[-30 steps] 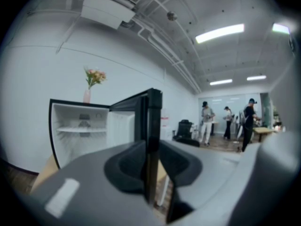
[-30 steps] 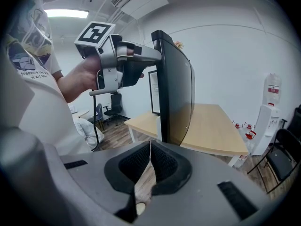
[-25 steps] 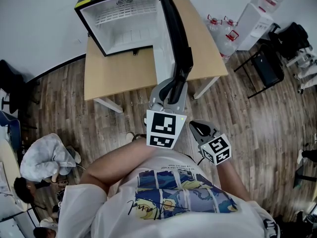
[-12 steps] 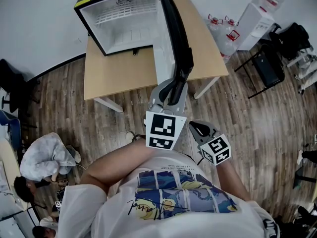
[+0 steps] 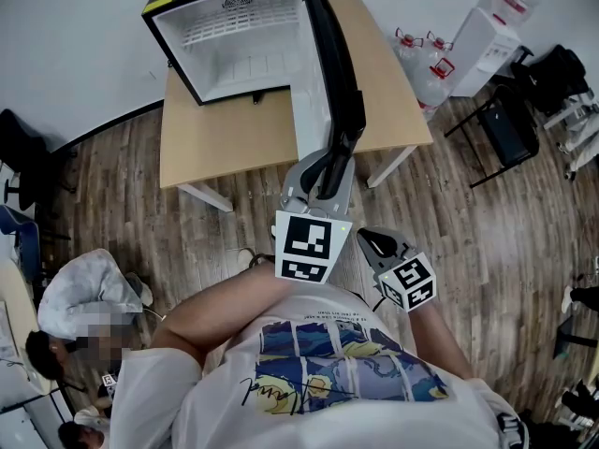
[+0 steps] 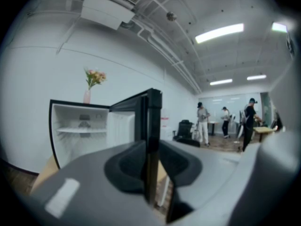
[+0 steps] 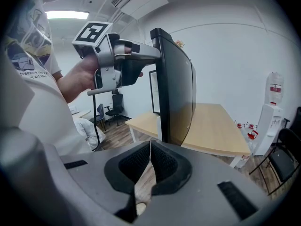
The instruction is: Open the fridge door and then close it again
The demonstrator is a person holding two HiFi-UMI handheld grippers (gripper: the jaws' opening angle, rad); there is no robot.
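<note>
Right gripper [image 5: 367, 238] sits shut and empty by the shirt [image 5: 337, 363]. Left gripper [image 5: 332, 162] is clamped on the door [image 5: 342, 82] edge, door swung wide, fridge [image 5: 234, 36] on the table [image 5: 211, 148]. Nothing's budged in the last second, so closing hasn't started. No readable writing, just square markers [image 5: 306, 244].

No legible text; shirt print [image 5: 329, 314] unreadable.
</note>
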